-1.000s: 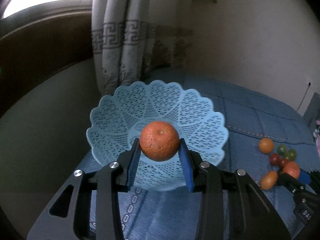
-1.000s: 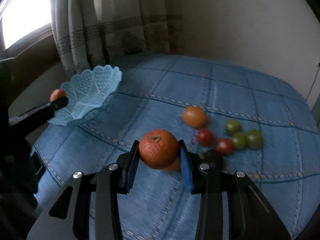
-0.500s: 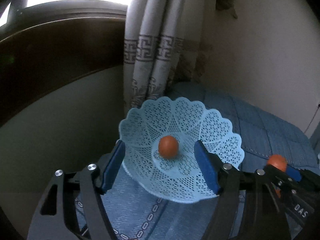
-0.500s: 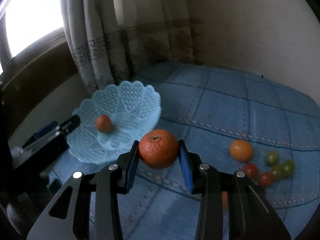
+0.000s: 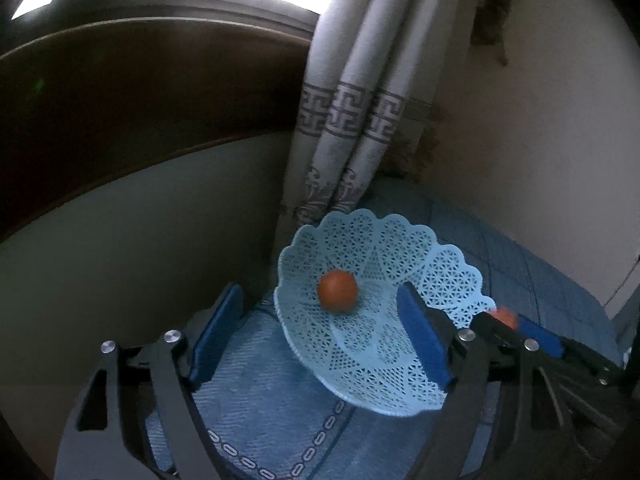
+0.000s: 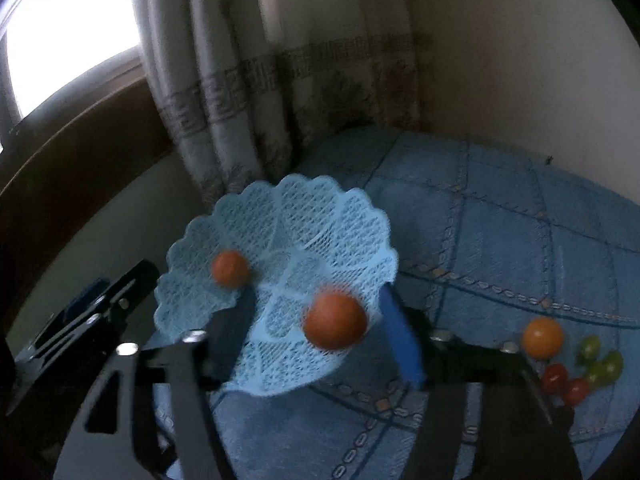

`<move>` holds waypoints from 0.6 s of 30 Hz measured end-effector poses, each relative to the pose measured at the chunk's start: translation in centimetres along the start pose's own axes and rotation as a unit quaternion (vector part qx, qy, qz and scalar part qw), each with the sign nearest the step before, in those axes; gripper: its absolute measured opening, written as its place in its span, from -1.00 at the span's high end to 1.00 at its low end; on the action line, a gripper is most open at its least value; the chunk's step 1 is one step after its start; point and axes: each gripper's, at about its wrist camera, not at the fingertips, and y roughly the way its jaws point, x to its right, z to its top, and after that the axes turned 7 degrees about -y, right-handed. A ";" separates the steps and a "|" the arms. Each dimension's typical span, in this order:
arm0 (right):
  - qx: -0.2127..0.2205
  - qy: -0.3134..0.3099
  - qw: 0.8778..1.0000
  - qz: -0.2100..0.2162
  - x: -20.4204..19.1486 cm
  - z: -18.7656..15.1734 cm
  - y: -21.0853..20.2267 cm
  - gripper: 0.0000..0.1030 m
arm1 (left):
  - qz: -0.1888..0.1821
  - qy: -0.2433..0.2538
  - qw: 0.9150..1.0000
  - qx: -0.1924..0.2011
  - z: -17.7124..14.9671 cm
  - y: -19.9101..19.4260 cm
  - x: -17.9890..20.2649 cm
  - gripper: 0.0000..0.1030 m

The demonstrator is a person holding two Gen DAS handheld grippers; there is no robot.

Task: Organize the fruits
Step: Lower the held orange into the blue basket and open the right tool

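A light blue lattice basket (image 5: 384, 360) (image 6: 304, 216) stands on the blue quilted cloth near the curtain. One orange (image 5: 337, 291) (image 6: 230, 268) lies inside it. My left gripper (image 5: 320, 340) is open, its blue pads wide apart in front of the basket; in the right wrist view it shows at the basket's left side (image 6: 100, 308). My right gripper (image 6: 320, 320) is open over the basket's near rim. A second orange (image 6: 335, 322), blurred, sits loose between its spread fingers without touching either pad. In the left wrist view a sliver of that orange (image 5: 505, 315) peeks out at the right gripper's tip.
On the cloth (image 6: 500, 240) to the right lie a small orange fruit (image 6: 543, 337), green tomatoes (image 6: 600, 368) and red tomatoes (image 6: 554, 374). A grey patterned curtain (image 5: 352, 120) hangs just behind the basket, with a dark ledge (image 5: 120, 100) on the left and a wall behind.
Left gripper opened, dropped its orange into the basket and pulled back. Right gripper carried its orange over to the basket and has now opened, the orange coming free.
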 end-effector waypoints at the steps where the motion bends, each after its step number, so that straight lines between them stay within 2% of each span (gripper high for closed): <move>1: 0.005 -0.001 1.000 -0.002 0.1 0.0 -0.2 -0.33 | -0.001 -0.004 1.000 -0.002 0.0 0.1 -0.2 -0.63; 10: 0.007 0.026 0.999 -0.020 1.7 -1.0 -1.2 -0.33 | -0.005 -0.021 1.000 -0.005 0.5 0.2 -0.5 -0.66; 18: 0.005 0.060 0.998 -0.035 4.2 -2.5 -2.1 -0.33 | -0.028 -0.044 0.998 -0.018 0.9 -0.2 -0.8 -0.66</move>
